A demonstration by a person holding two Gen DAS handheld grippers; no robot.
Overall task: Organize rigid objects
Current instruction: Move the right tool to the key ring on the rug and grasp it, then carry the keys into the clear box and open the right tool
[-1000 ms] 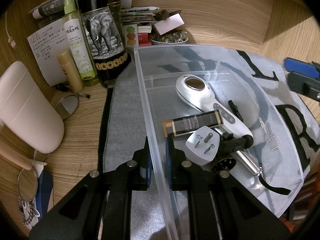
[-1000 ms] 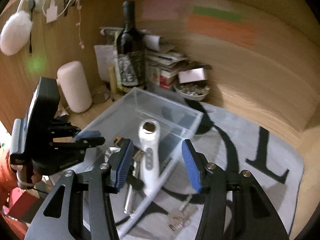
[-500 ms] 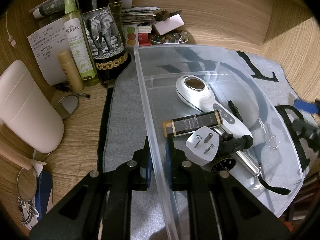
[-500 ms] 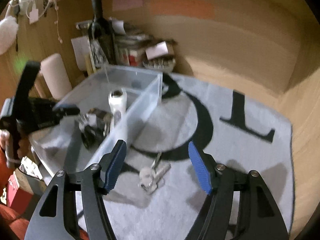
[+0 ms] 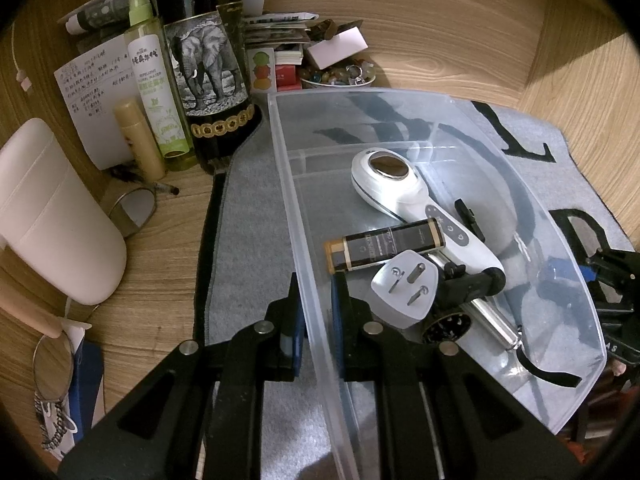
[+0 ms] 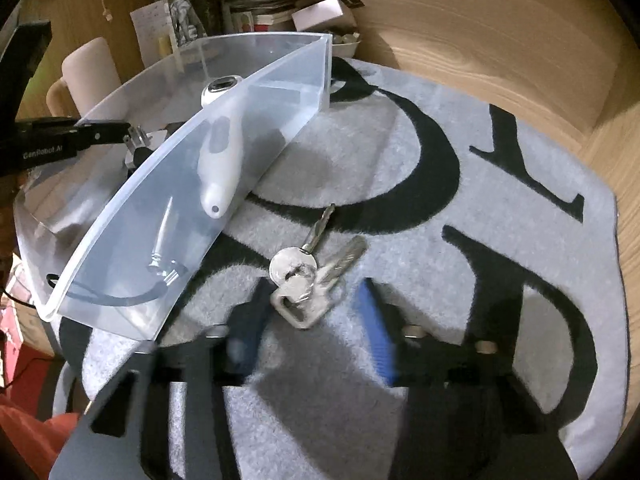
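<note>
Descended right tongs (image 6: 310, 344) astride keys (image 6: 308, 276)

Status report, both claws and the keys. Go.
Left claw clamped on bin wall. Right claw closing around keys on mat, not gripping yet. Nothing blocking.

Wood-grain desk surface (image 5: 168, 288), curved wooden back wall (image 6: 480, 40), possibly dim indoor light

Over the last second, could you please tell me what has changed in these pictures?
The right tongs came down from beside the clear plastic bin to the bunch of keys on the grey rug; their jaws have just been closing, with the keys ahead of the pads, not yet gripped. The left tongs stayed clamped on the bin's wall, and the bin's contents have not moved.
</note>
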